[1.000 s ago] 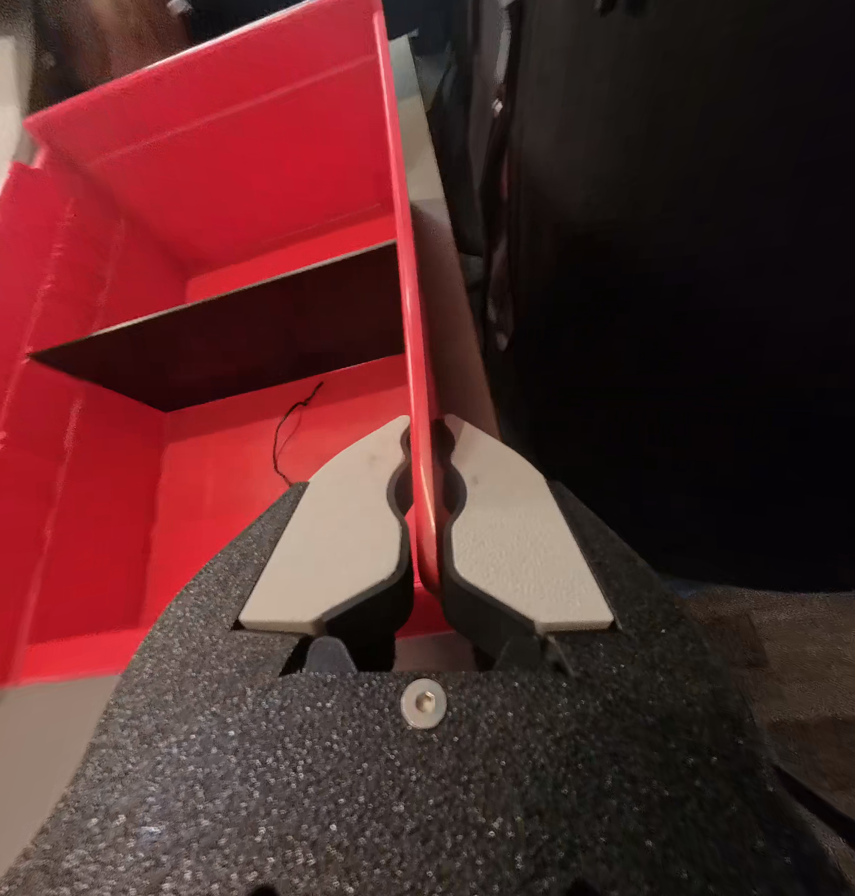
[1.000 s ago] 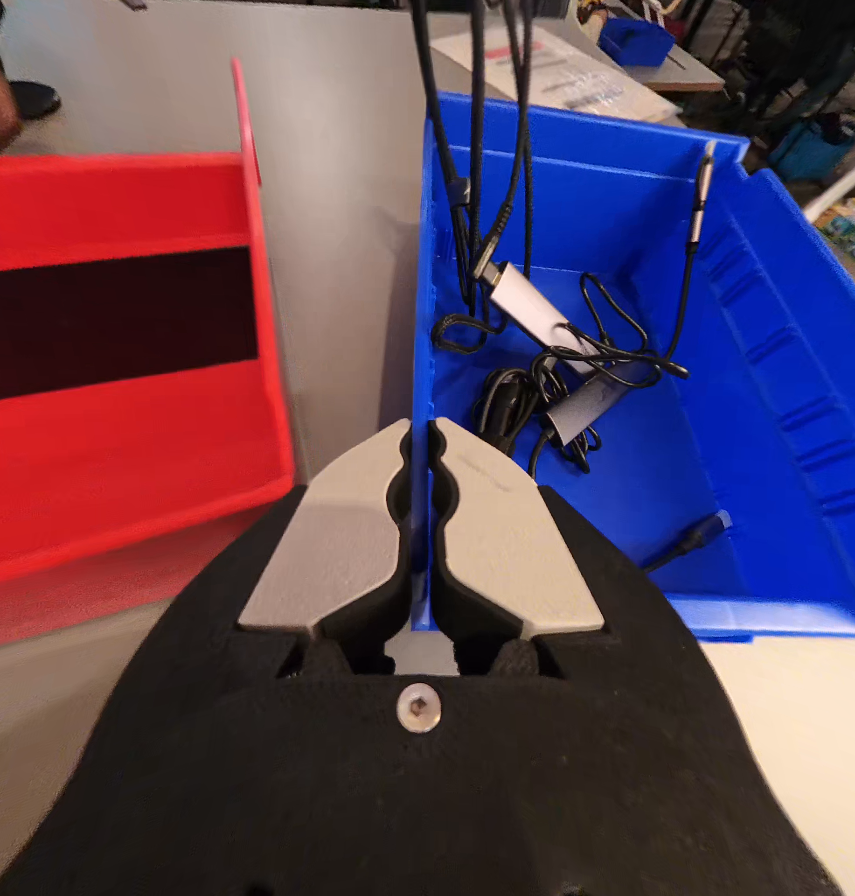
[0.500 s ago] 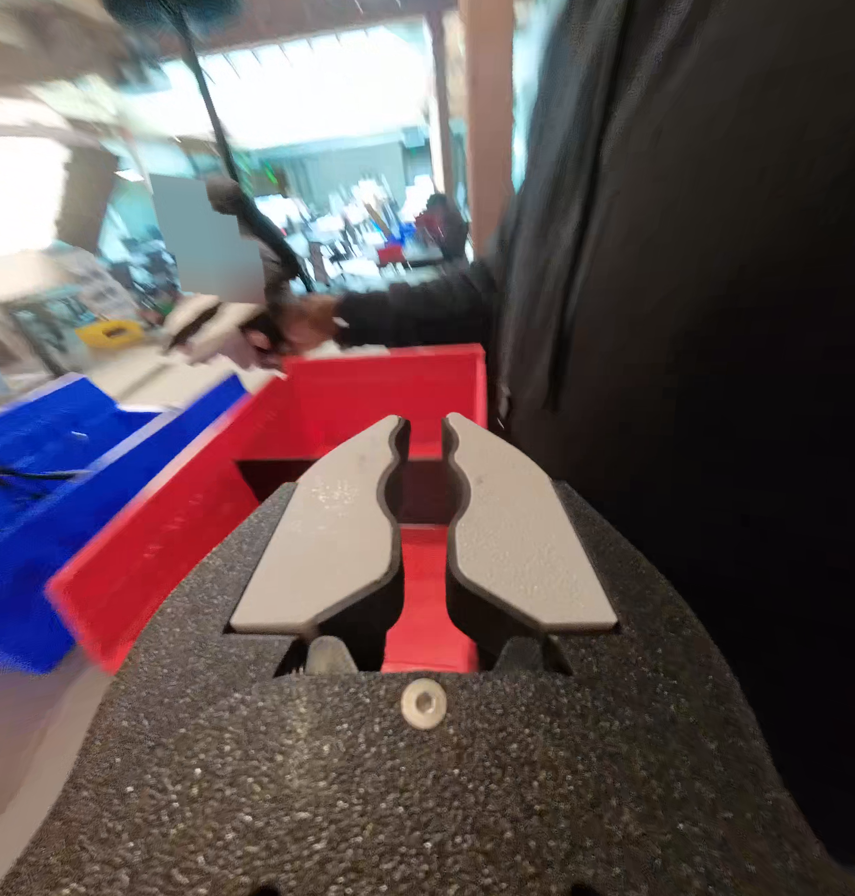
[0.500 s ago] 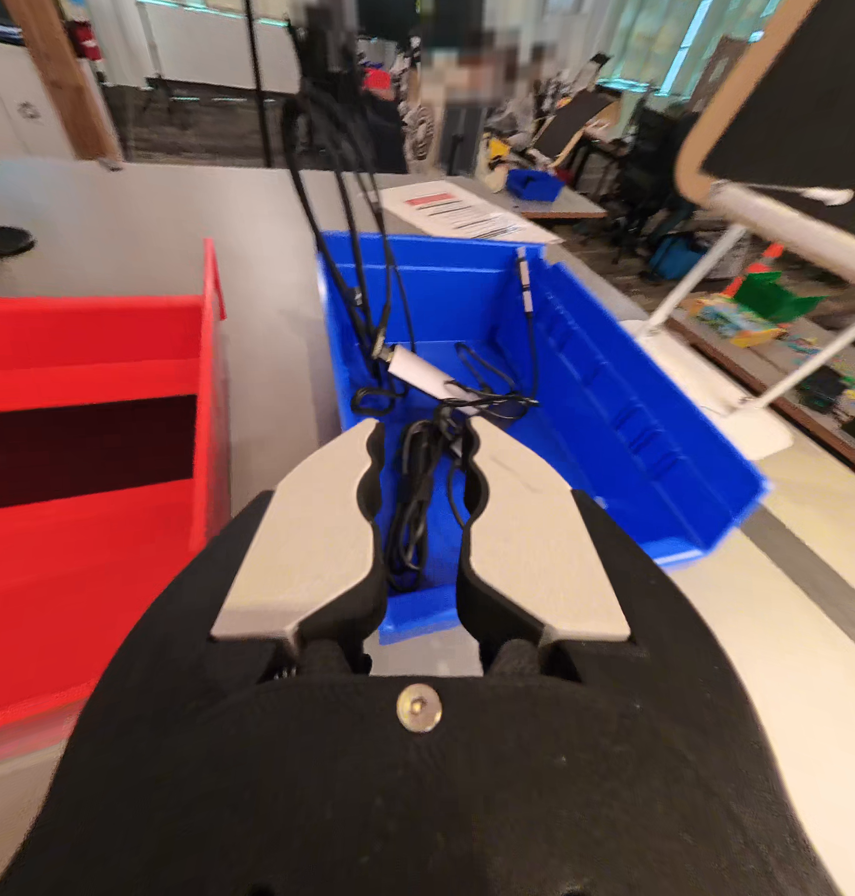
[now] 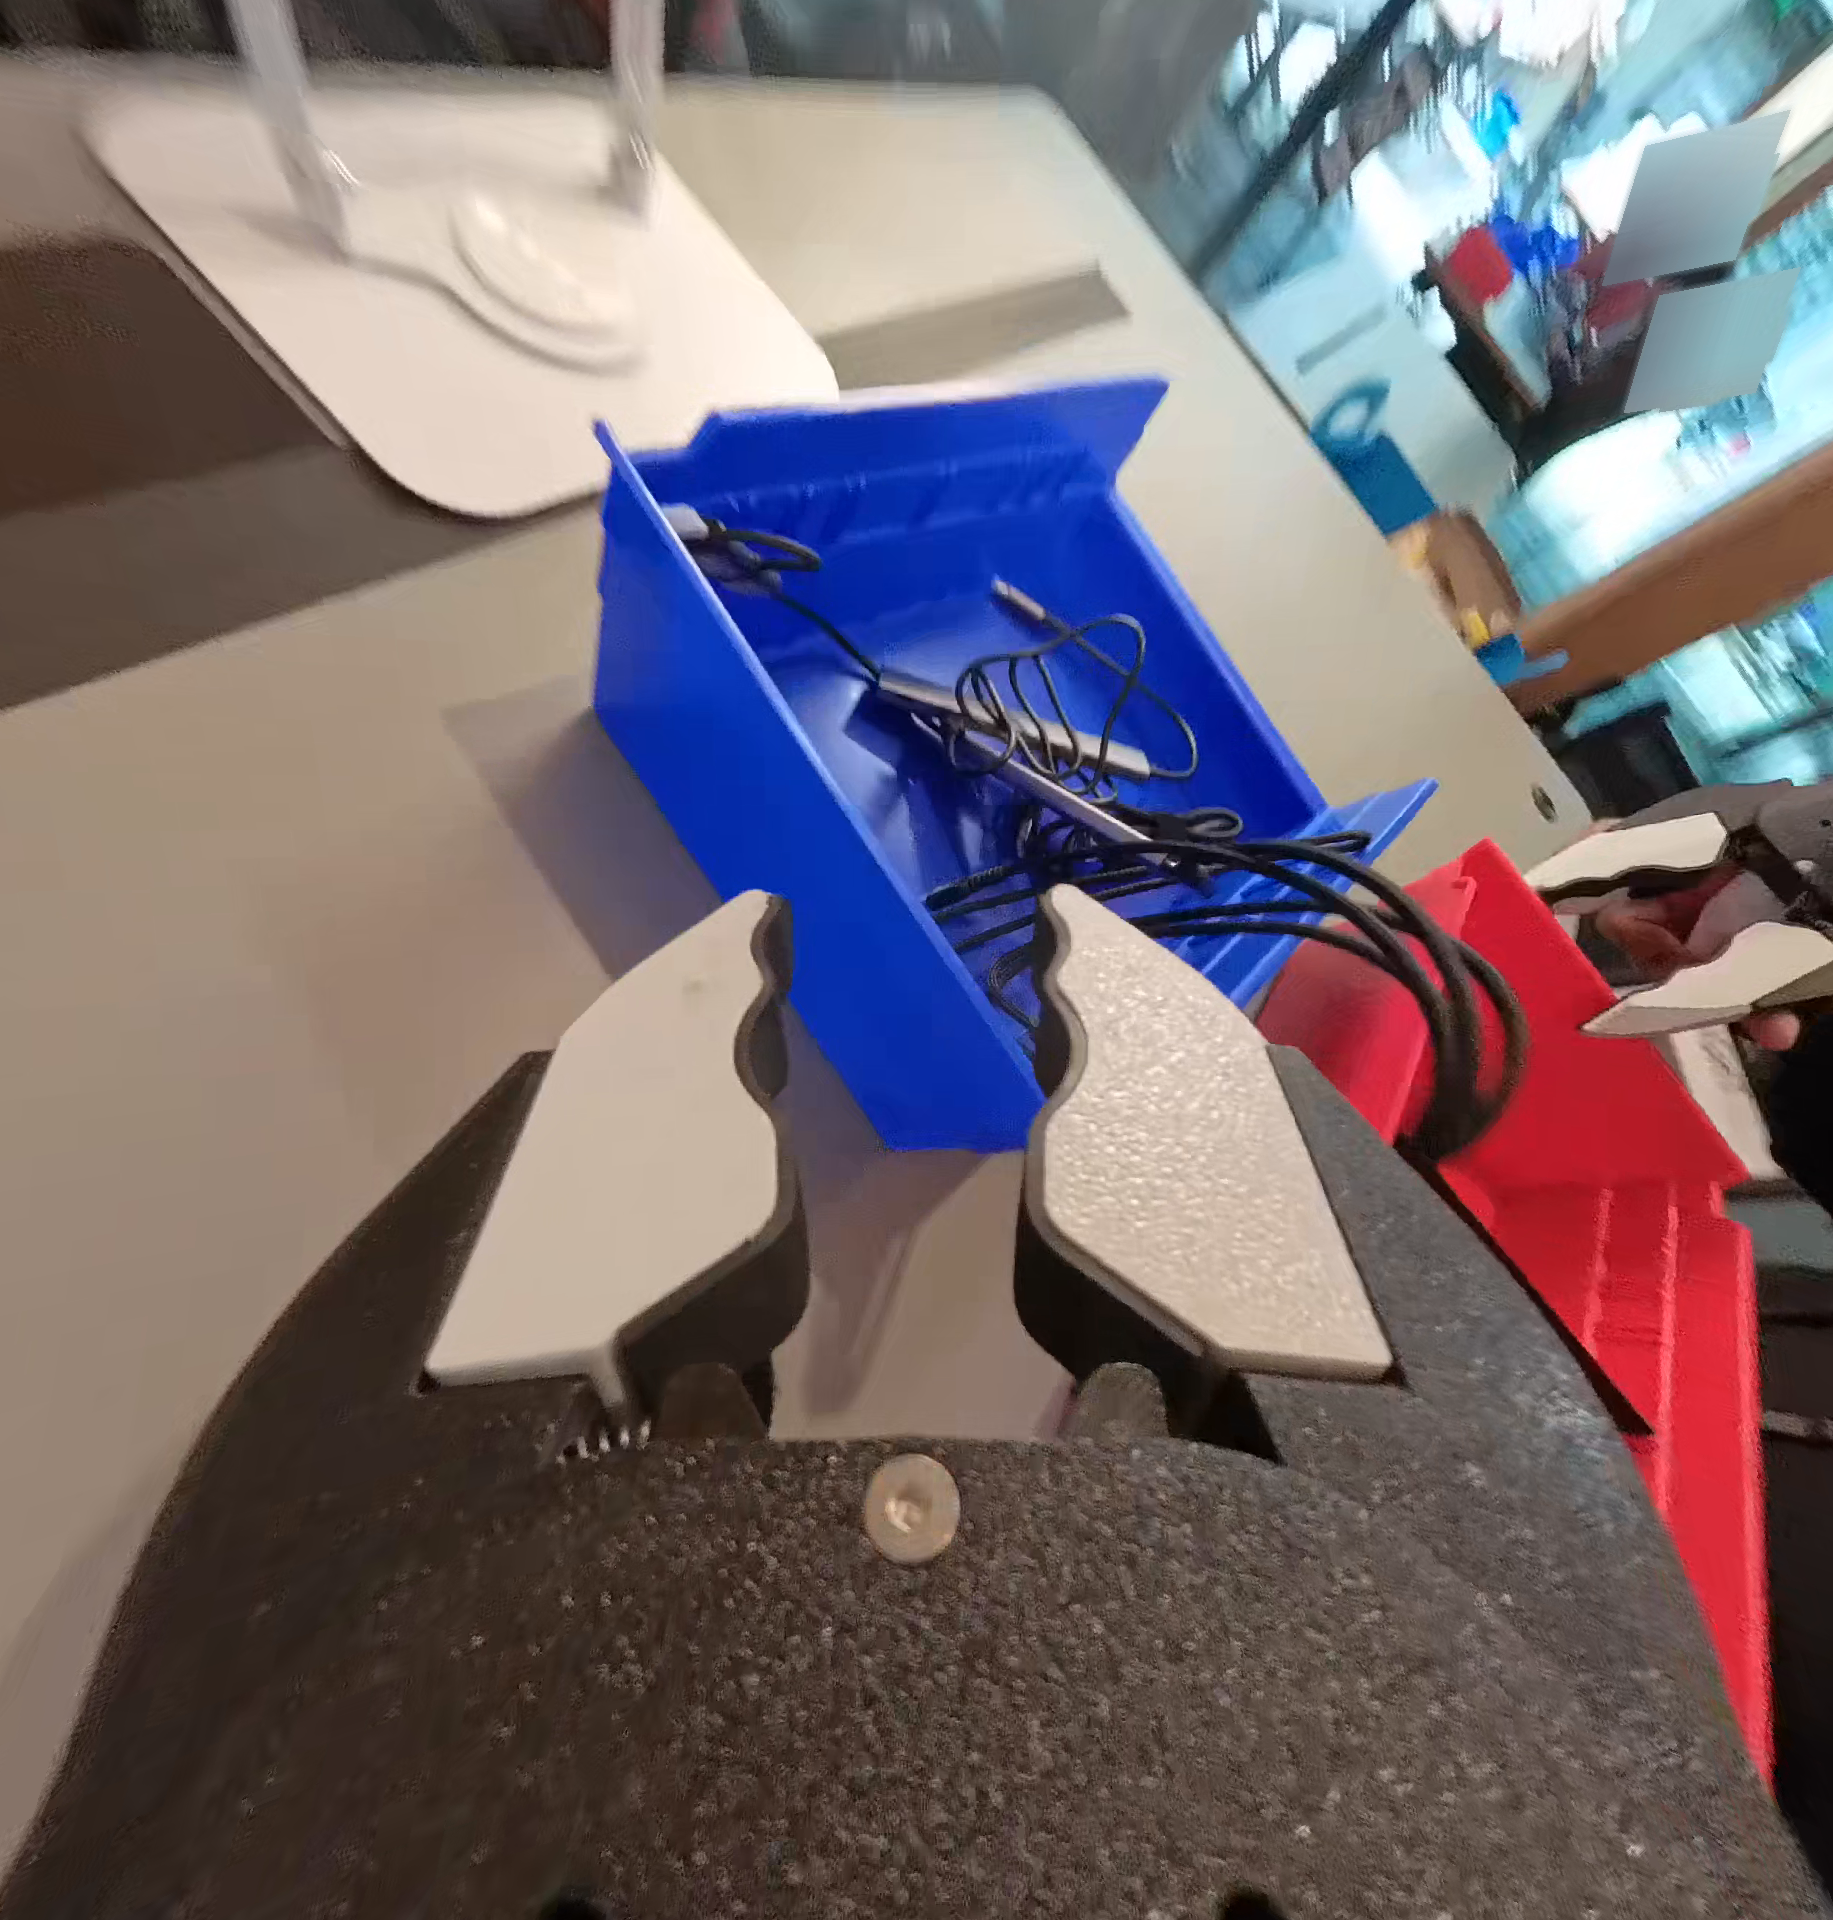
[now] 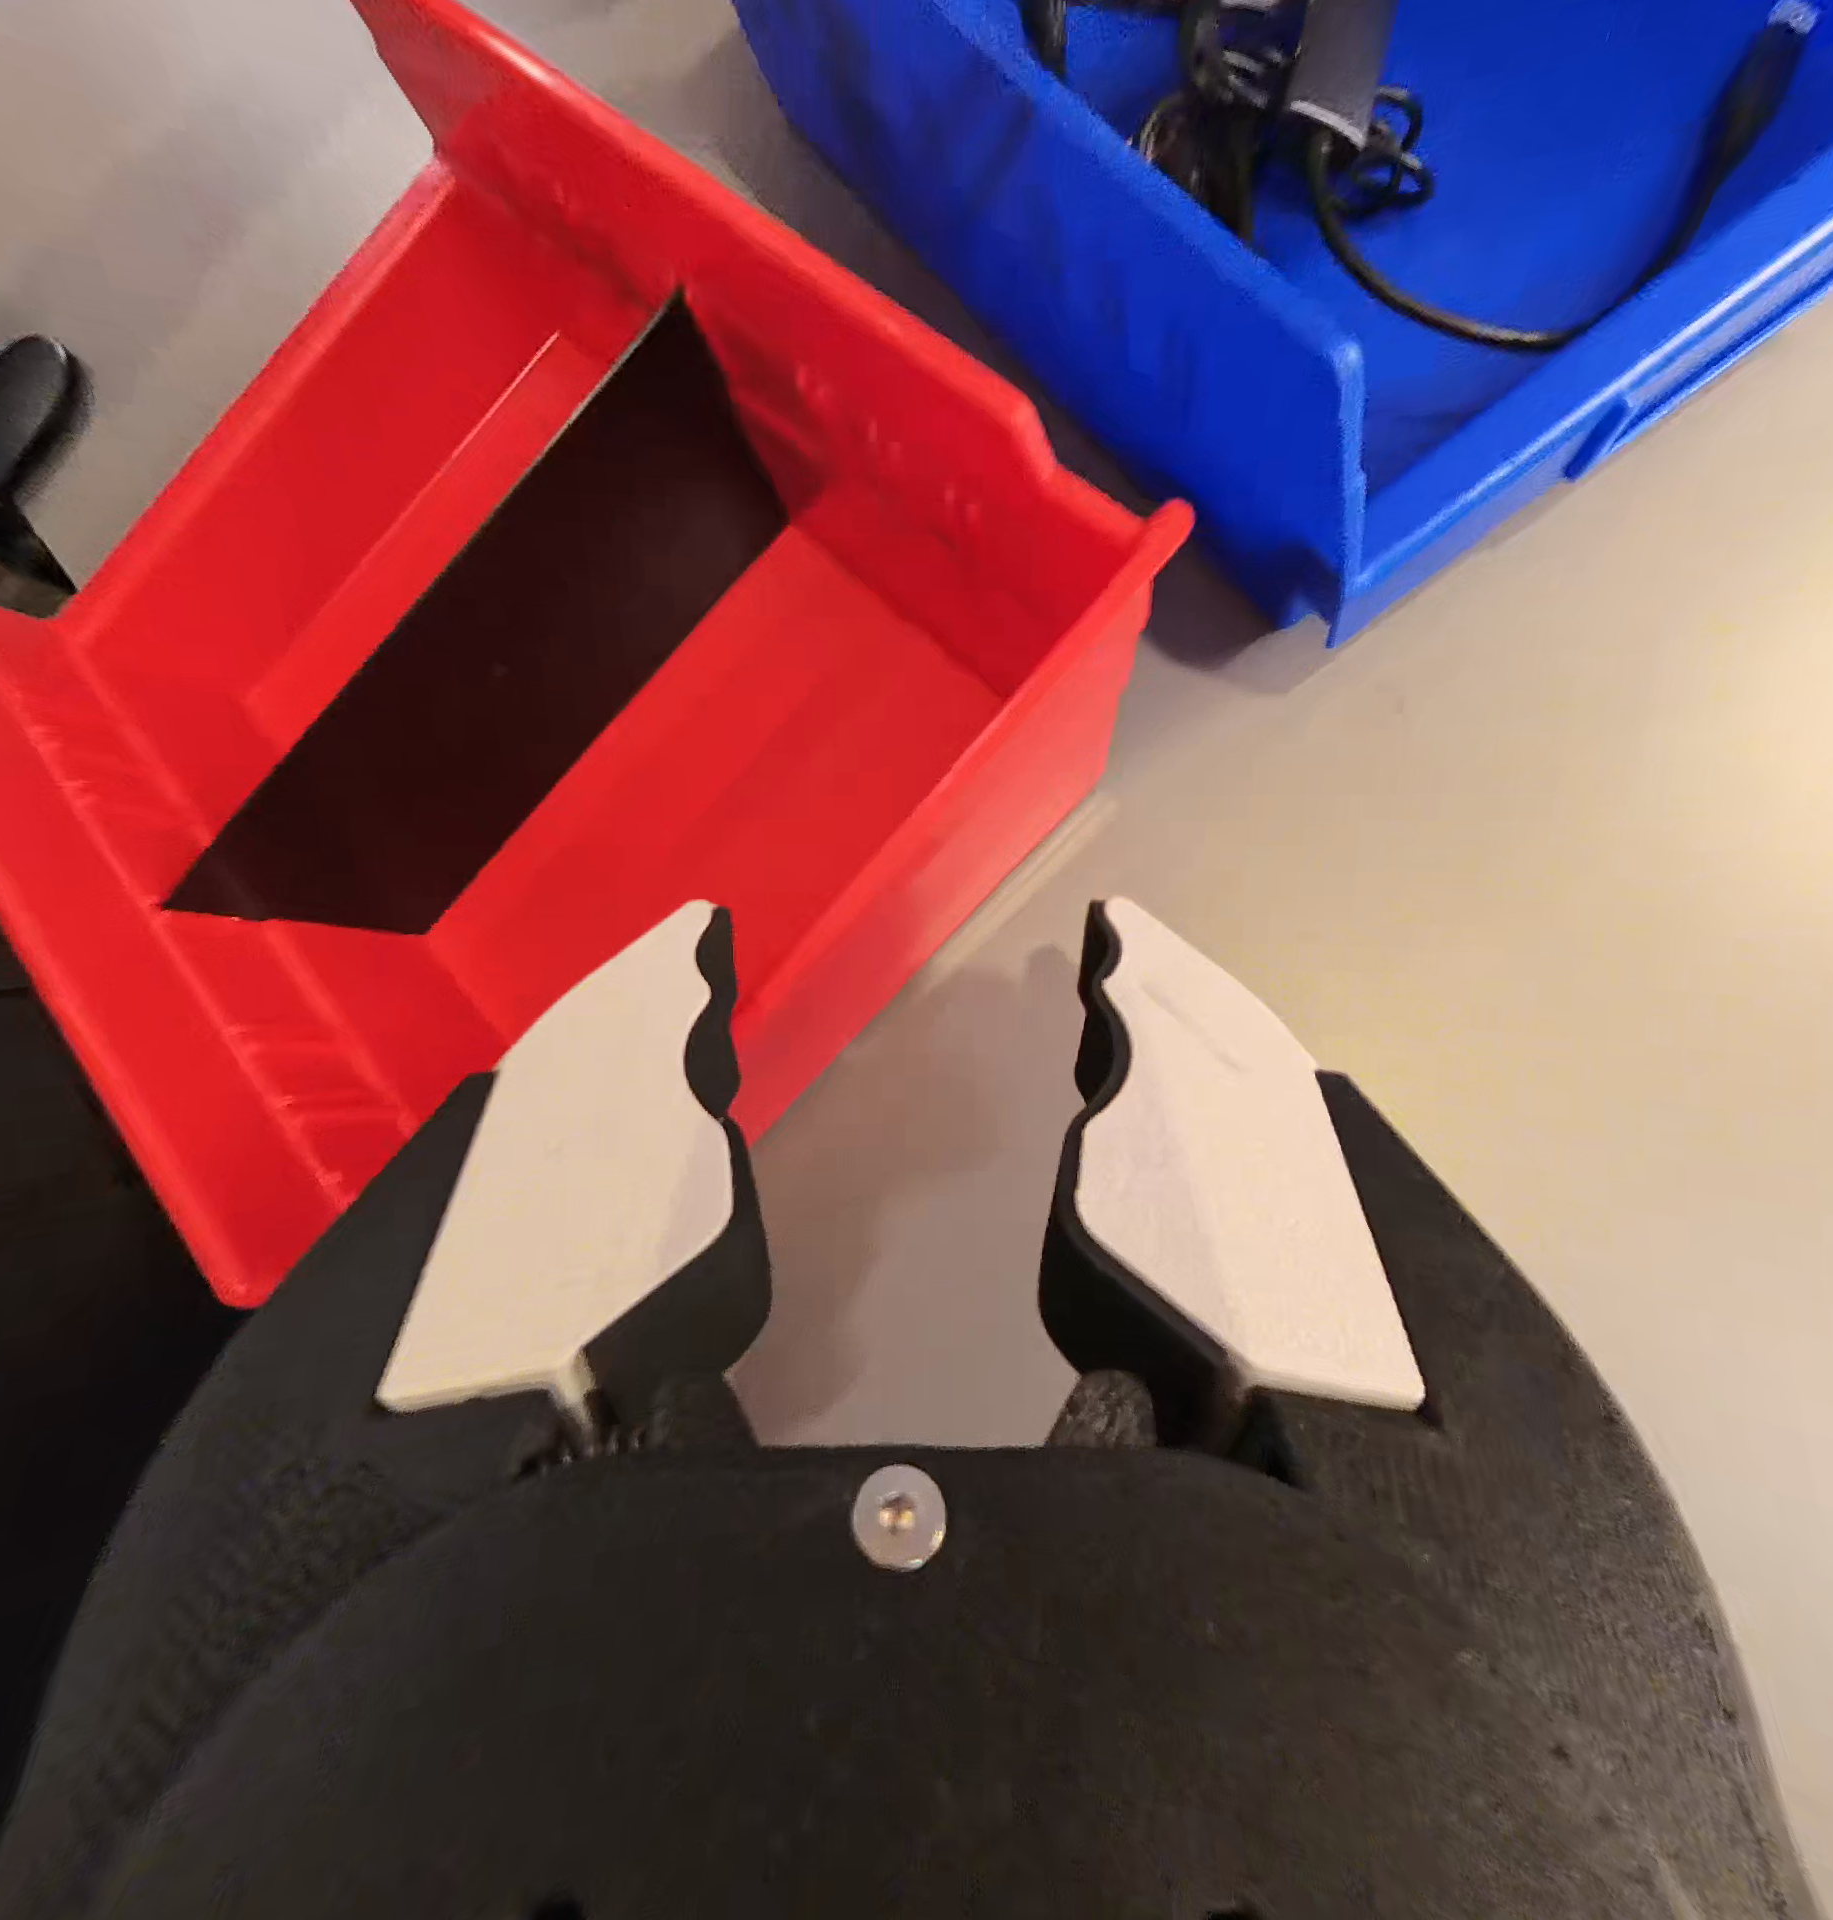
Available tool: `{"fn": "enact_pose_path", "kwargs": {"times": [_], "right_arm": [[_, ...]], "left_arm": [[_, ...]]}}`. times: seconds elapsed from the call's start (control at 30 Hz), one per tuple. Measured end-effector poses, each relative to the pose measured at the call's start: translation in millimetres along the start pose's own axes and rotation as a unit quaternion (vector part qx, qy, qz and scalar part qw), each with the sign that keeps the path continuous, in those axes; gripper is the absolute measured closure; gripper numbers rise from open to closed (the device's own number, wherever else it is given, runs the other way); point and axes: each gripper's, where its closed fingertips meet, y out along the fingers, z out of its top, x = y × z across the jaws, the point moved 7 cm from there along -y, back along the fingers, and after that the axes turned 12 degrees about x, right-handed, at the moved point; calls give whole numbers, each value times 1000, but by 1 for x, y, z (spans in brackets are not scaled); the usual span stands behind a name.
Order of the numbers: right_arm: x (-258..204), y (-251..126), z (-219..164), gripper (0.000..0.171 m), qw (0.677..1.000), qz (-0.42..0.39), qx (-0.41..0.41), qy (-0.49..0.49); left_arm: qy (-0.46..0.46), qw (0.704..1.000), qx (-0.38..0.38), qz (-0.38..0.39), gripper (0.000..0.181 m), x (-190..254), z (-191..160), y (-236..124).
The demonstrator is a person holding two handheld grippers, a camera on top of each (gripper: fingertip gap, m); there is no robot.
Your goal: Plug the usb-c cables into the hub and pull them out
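A blue bin (image 5: 766, 790) holds slim grey USB hubs (image 5: 1026, 748) tangled in thin black USB-C cables (image 5: 1088, 665). A bundle of thicker black cables (image 5: 1452, 997) loops over its near end onto the red bin (image 5: 1577, 1091). My left gripper (image 5: 912, 935) is open and empty, above the blue bin's near corner. My right gripper (image 6: 907, 935) is open and empty, over the table at the red bin's (image 6: 891, 343) near corner. It also shows in the left wrist view (image 5: 1572, 956), open, beyond the red bin. The blue bin (image 6: 1151, 260) with a hub (image 6: 1327, 52) and cables (image 6: 1390, 187) lies at the right wrist view's top right.
The red bin has a black divider (image 6: 496, 665) across its middle and nothing else in it. A white stand base (image 5: 455, 270) sits on the grey table behind the blue bin. A dark object (image 6: 18, 416) lies at the table's left edge. A cluttered room lies beyond. About 35 centimeters separates my left fingertips from my right.
Both grippers were shut on bin walls, left on the red, right on the blue. Both have let go and opened. The left now faces the blue bin; the right looks down on the red bin.
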Motion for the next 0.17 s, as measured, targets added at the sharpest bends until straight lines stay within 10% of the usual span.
{"fn": "enact_pose_path", "kwargs": {"times": [0.17], "right_arm": [[-4, 4, -1, 124, 1000, 9, -10, 11]], "left_arm": [[0, 988, -156, -2, 135, -11, -9, 71]]}}
